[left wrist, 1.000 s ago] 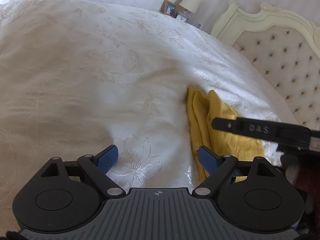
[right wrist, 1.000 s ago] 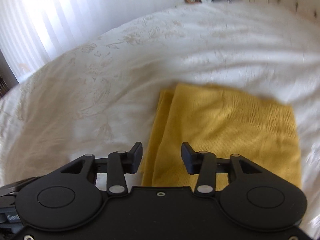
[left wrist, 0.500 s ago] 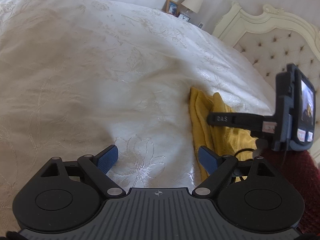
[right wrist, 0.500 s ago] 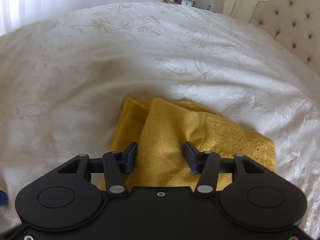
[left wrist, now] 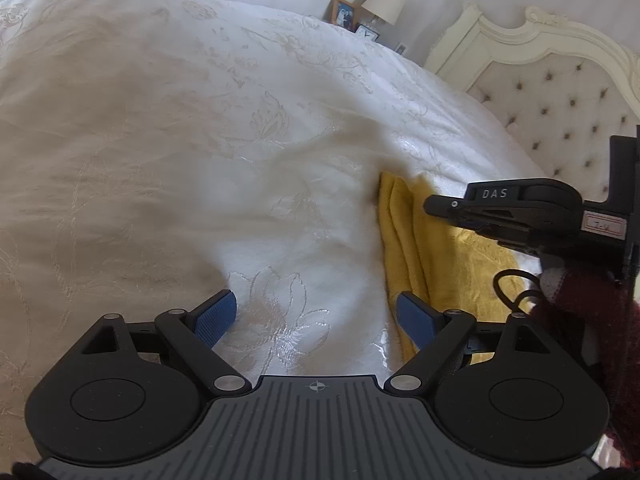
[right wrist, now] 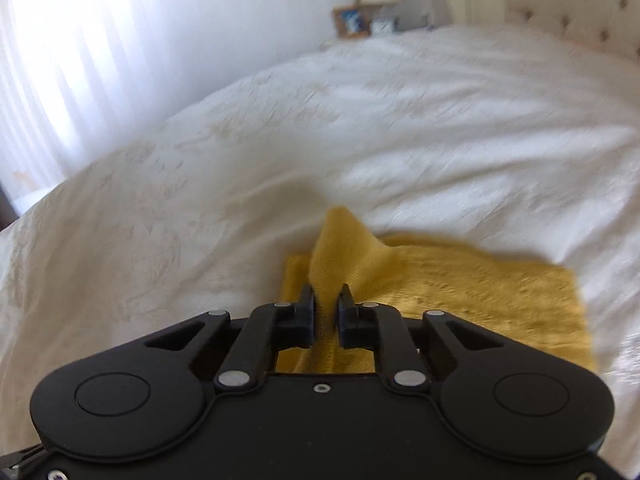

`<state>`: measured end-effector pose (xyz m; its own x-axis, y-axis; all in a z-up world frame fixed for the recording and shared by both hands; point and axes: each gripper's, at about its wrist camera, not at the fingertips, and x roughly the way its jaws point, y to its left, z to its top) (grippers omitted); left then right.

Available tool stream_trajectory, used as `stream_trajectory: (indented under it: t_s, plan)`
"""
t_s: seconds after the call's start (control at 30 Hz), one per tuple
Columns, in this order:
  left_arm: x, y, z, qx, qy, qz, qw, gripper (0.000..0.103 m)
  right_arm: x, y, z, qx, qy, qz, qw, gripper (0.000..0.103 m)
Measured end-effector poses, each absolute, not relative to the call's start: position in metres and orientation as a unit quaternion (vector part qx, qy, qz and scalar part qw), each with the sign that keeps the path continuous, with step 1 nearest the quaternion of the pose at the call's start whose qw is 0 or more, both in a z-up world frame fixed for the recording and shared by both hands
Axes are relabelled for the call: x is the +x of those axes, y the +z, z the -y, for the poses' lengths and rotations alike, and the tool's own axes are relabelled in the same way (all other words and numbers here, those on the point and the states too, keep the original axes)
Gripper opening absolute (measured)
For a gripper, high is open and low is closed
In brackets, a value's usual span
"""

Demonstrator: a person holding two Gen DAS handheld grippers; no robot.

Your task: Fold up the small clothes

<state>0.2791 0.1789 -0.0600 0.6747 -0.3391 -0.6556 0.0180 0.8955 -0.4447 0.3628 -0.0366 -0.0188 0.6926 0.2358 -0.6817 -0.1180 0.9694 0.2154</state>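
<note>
A folded yellow knit garment (right wrist: 460, 292) lies on the white bedspread (right wrist: 240, 184). My right gripper (right wrist: 327, 312) is shut on a raised fold of the garment near its left edge, and the cloth peaks up between the fingers. In the left wrist view the garment (left wrist: 436, 256) lies to the right, with the right gripper's body (left wrist: 520, 212) over it. My left gripper (left wrist: 316, 316) is open and empty above the bare bedspread (left wrist: 160, 160), just left of the garment's edge.
A tufted cream headboard (left wrist: 560, 92) stands at the right. A nightstand with a lamp (left wrist: 384, 0), a photo frame (left wrist: 344, 12) and a small clock is at the far end. Bright curtains (right wrist: 80, 40) hang on the left.
My right gripper has closed on the yellow garment's fold and lifted it into a peak. The left gripper stays open and almost still.
</note>
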Motion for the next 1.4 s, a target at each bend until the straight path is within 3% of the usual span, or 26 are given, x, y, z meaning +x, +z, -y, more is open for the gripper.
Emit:
stream_trajectory:
  t_s: [0.03, 0.07, 0.1, 0.13, 0.17, 0.37, 0.57, 0.67, 0.87, 0.97, 1.03, 1.17, 1.4]
  plan:
    - [0.279, -0.06, -0.179, -0.205, -0.098, -0.39, 0.892, 0.087, 0.364, -0.022, 0.036, 0.082, 0.104, -0.38, 0.915, 0.022]
    - [0.279, -0.06, -0.179, -0.205, -0.097, -0.39, 0.893, 0.087, 0.361, -0.023, 0.037, 0.091, 0.108, -0.368, 0.919, 0.03]
    - [0.28, -0.059, -0.178, -0.205, -0.097, -0.389, 0.893, 0.087, 0.357, -0.022, 0.04, 0.103, 0.116, -0.357, 0.921, 0.042]
    - [0.28, -0.06, -0.178, -0.204, -0.097, -0.389, 0.893, 0.087, 0.352, -0.02, 0.046, 0.119, 0.122, -0.351, 0.921, 0.063]
    - [0.28, -0.06, -0.177, -0.203, -0.097, -0.389, 0.893, 0.087, 0.346, -0.017, 0.05, 0.129, 0.125, -0.344, 0.922, 0.072]
    - [0.279, -0.06, -0.174, -0.191, -0.101, -0.386, 0.897, 0.087, 0.3, -0.01, 0.07, 0.084, 0.146, -0.34, 0.925, 0.071]
    - [0.272, -0.059, -0.169, -0.18, -0.107, -0.372, 0.904, 0.087, 0.253, -0.054, 0.057, 0.038, 0.201, -0.404, 0.892, 0.071]
    - [0.268, -0.056, -0.164, -0.169, -0.113, -0.36, 0.91, 0.087, 0.228, -0.058, 0.045, -0.007, 0.254, -0.388, 0.886, 0.071]
    - [0.257, -0.043, -0.147, -0.148, -0.149, -0.337, 0.918, 0.087, 0.213, -0.029, 0.093, 0.027, 0.25, -0.353, 0.901, 0.071]
    - [0.248, -0.035, -0.13, -0.132, -0.181, -0.326, 0.918, 0.087, 0.219, -0.014, 0.142, 0.074, 0.203, -0.327, 0.92, 0.082]
    - [0.246, -0.034, -0.117, -0.121, -0.205, -0.33, 0.913, 0.087, 0.228, -0.009, 0.168, 0.094, 0.176, -0.32, 0.926, 0.084]
    - [0.252, -0.051, -0.093, -0.105, -0.224, -0.375, 0.893, 0.087, 0.256, -0.013, 0.211, 0.142, 0.144, -0.319, 0.926, 0.087]
    - [0.281, -0.075, -0.085, -0.185, -0.237, -0.446, 0.843, 0.087, 0.297, -0.056, 0.253, 0.236, 0.135, -0.349, 0.897, 0.09]
